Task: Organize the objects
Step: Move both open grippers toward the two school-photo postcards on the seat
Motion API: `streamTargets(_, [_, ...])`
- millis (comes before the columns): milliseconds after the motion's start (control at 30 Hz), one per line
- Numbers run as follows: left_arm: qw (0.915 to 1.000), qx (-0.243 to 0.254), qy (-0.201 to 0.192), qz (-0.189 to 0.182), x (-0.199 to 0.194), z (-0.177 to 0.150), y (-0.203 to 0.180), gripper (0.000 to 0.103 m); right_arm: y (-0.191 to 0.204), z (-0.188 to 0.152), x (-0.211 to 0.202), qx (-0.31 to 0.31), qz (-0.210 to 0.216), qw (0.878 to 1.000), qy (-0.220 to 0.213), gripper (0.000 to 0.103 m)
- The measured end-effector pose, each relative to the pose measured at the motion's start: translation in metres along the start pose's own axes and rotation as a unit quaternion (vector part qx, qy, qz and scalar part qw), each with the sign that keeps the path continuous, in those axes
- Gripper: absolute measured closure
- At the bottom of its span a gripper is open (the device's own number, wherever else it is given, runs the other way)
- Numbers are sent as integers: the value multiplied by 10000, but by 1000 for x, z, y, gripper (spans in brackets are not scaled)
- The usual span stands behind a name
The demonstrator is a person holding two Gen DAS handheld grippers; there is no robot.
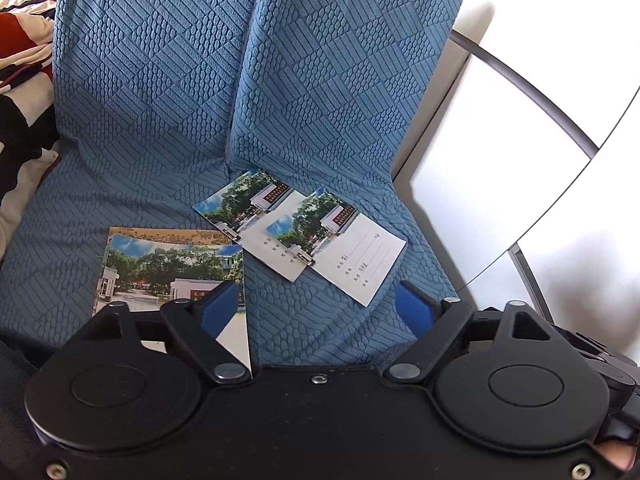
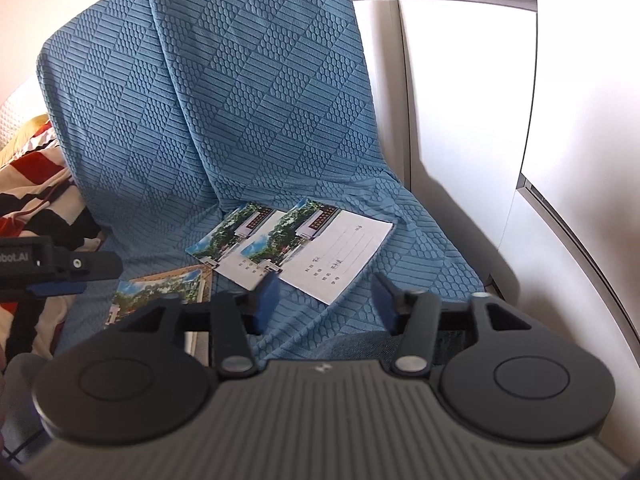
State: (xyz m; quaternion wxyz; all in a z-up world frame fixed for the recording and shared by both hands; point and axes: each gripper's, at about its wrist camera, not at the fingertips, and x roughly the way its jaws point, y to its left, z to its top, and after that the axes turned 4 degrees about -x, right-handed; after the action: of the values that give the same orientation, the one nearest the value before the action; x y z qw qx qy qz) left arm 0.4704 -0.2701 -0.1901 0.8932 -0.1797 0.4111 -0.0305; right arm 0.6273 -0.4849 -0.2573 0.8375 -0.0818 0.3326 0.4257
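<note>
Two notebooks with a tree-and-gate photo and a white label lie overlapping on the blue sofa seat (image 1: 132, 208): the nearer notebook (image 1: 352, 256) (image 2: 332, 252) partly covers the farther notebook (image 1: 240, 200) (image 2: 228, 236). To their left a photo-cover booklet (image 1: 168, 268) (image 2: 160, 292) rests on an orange-edged booklet (image 1: 172, 236). My left gripper (image 1: 318, 304) hangs open over the seat, its left finger in front of the photo-cover booklet, with only fabric between the fingers. My right gripper (image 2: 326, 296) is open just short of the nearer notebook, holding nothing. The left gripper (image 2: 86, 276) also shows side-on at that view's left edge.
Two blue textured back cushions (image 1: 160, 60) (image 2: 260, 80) rise behind the seat. A red, black and white striped blanket (image 1: 20, 40) (image 2: 32, 184) lies at the left. White panels with dark trim (image 1: 500, 140) (image 2: 460, 120) stand close on the right.
</note>
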Motion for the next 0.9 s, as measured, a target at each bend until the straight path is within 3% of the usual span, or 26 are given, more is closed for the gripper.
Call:
streamTargets(33, [10000,7,41,-17,3,1,-1,14,-2,1,1,32,14,10000,-7,24])
streamTargets(100, [10000,-8,78,-46,9,1,-3,8,-7,2,5,66,33,10000,4,20])
streamTargets(500, [9988,-153,430,147,48,12,-10,8,-29,9,31,205,-27,9995,218,20])
streamTargets(667, [9985,-370,373,155,55,18,-6,8,-37,16,43,175,3,9990,416,20])
streamTargets(800, [9976,-38,662,202,77,18,-12,8,-41,22,49,96,-7,9991,409,20])
streamTargets(900, [9975,17,664,227,86,20,-13,8,-44,24,58,130,45,9989,443,20])
